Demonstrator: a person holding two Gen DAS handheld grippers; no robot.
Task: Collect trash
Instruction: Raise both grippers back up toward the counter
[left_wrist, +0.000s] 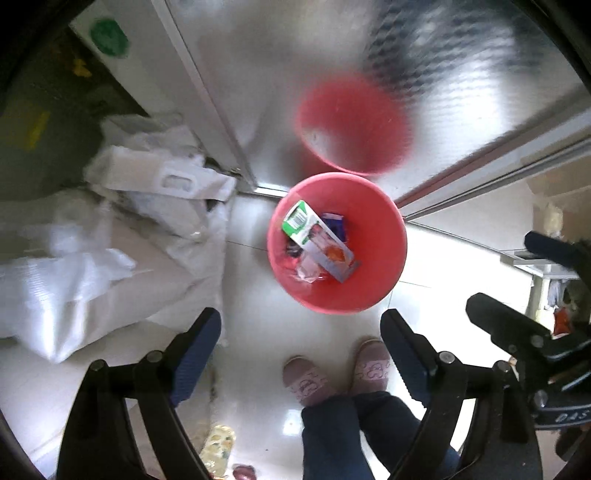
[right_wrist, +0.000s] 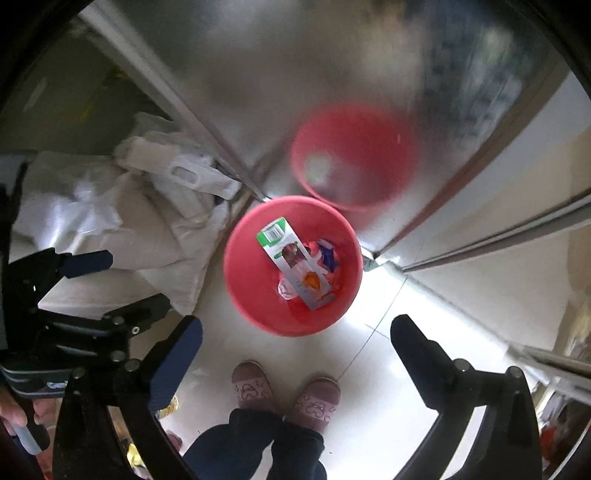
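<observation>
Now both grippers, left gripper (left_wrist: 301, 354) and right gripper (right_wrist: 295, 354), hover with jaws spread and empty above the round red plastic bin (left_wrist: 373, 291); next, fetch more floor litter.

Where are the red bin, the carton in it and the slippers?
Red bin (left_wrist: 380, 258): left wrist view, bare inner wall.
Carton (right_wrist: 291, 260): right wrist view, middle of its printed face.
Slippers (right_wrist: 251, 384): right wrist view, top of the left-hand one in the picture.
</observation>
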